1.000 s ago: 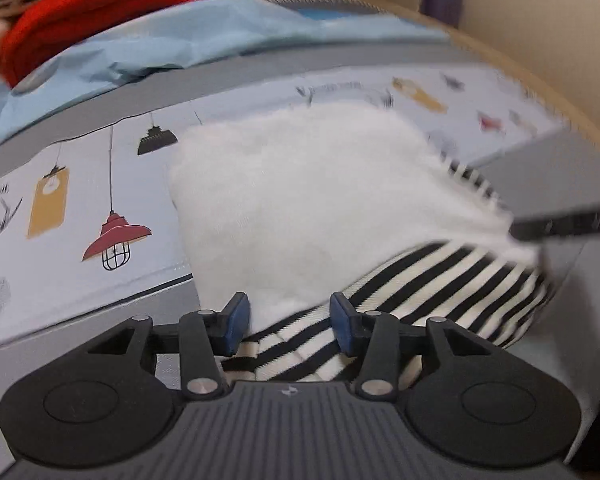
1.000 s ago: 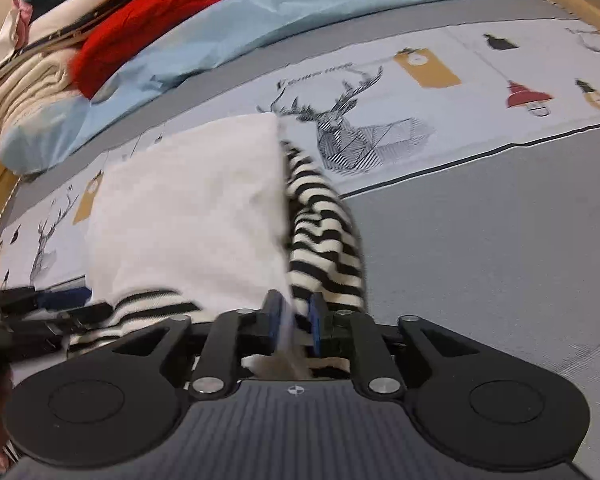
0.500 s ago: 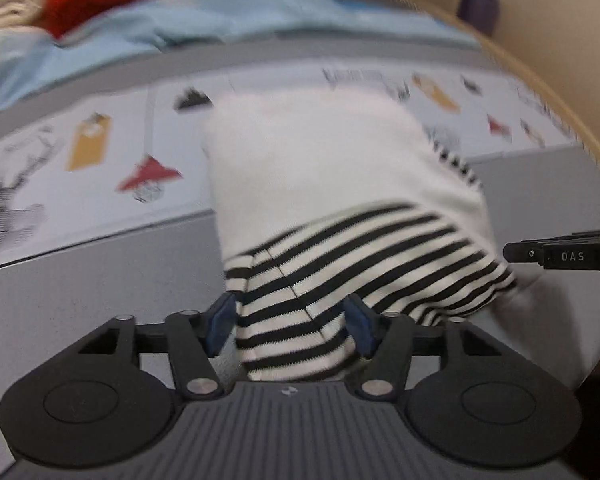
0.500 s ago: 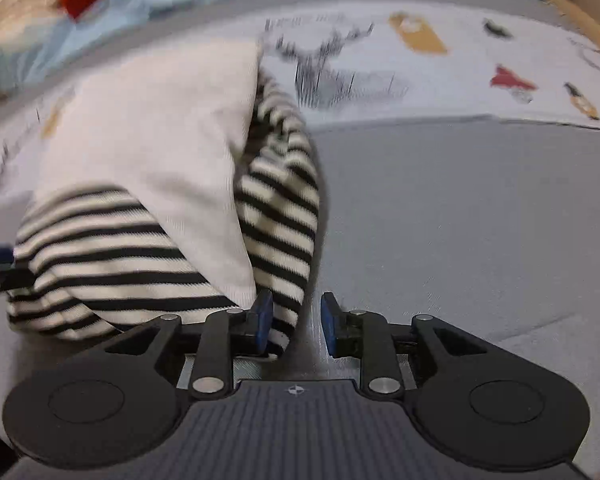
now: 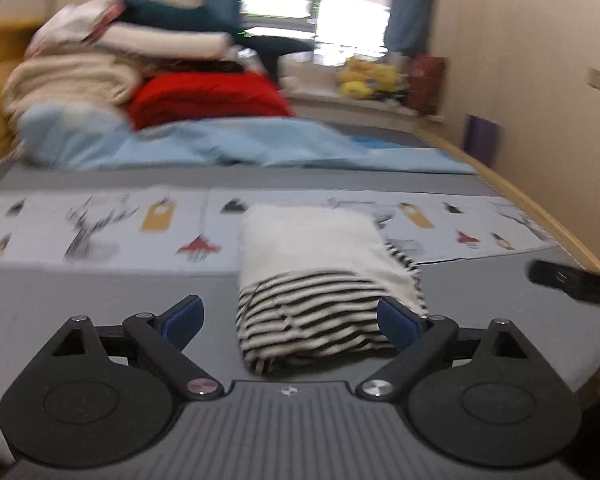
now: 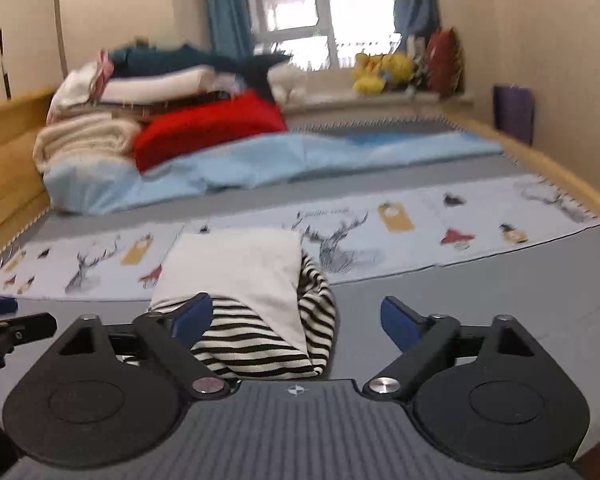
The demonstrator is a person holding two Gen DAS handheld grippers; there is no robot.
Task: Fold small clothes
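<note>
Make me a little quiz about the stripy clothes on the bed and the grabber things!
1. True or false: the left hand-held gripper is pinching the folded striped garment.
2. What colour is the bundle beside the cream blanket? A) green B) red C) purple
3. Fill in: the right hand-held gripper has its jaws ____.

Key: 1 false, it is open and the garment lies free on the bed. 2 B. 3 open.

We see the folded garment (image 5: 312,276) lying on the bed (image 5: 100,300) before both tools, with piled bedding (image 5: 140,92) behind it.
</note>
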